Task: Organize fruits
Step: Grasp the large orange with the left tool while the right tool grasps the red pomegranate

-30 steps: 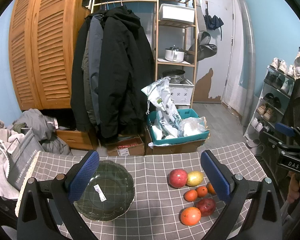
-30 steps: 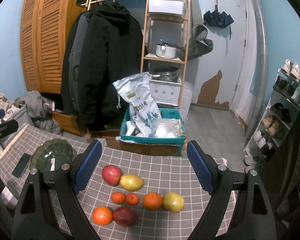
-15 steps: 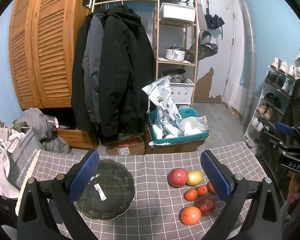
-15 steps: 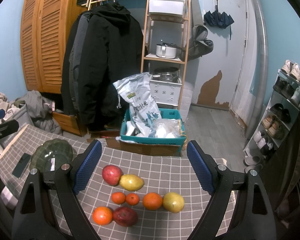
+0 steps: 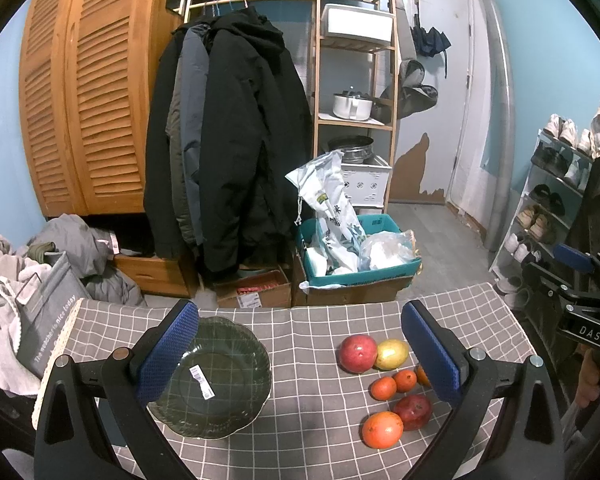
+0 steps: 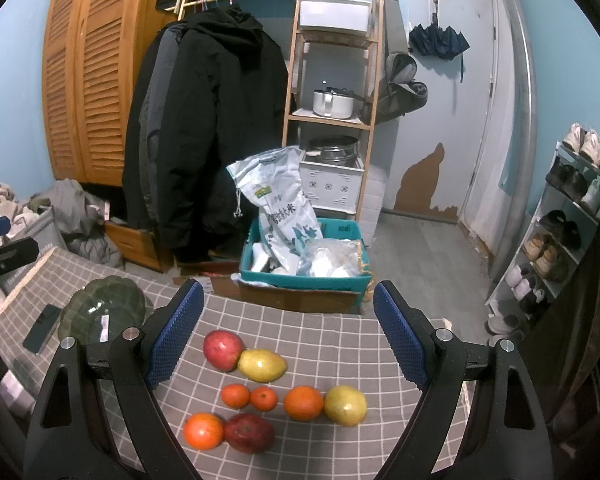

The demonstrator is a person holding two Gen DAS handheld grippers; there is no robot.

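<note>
**Two wide-open claws above a checked table of fruit, in a cluttered entry room**

Nearest the right claw (image 6: 286,332), whose blue-padded fingers stand wide apart and hold nothing, fruit lies on a grey checked tablecloth (image 6: 340,336). Closest, between the fingers, sit an orange (image 6: 203,431) touching a dark red fruit (image 6: 249,432). Just beyond is a row of two small tangerines (image 6: 235,395), a larger orange (image 6: 303,403) and a yellow-green fruit (image 6: 345,405). Farther still, a red apple (image 6: 223,349) touches a yellow mango (image 6: 262,365).

The left claw (image 5: 298,350) is also spread wide and empty. Below its left finger rests a dark green glass plate (image 5: 216,376) with a small white sticker, nothing on it. The fruit cluster lies near its right finger, well apart from the plate. At this view's far right edge, a hand (image 5: 598,372) grips the other claw's black frame.

Left of the plate, seen from the right claw, a dark phone (image 6: 41,328) lies on the cloth.

Past the table's far edge, on the floor, a teal crate (image 5: 356,272) holds a printed white sack and plastic bags. Behind it, dark coats (image 5: 236,152) hang from a rail beside louvered wooden doors (image 5: 80,112). A wooden shelf unit (image 5: 356,80) carries a white pot and bins. To the right stand a pale door and a shoe rack (image 5: 552,200). Piled laundry lies far left.
</note>
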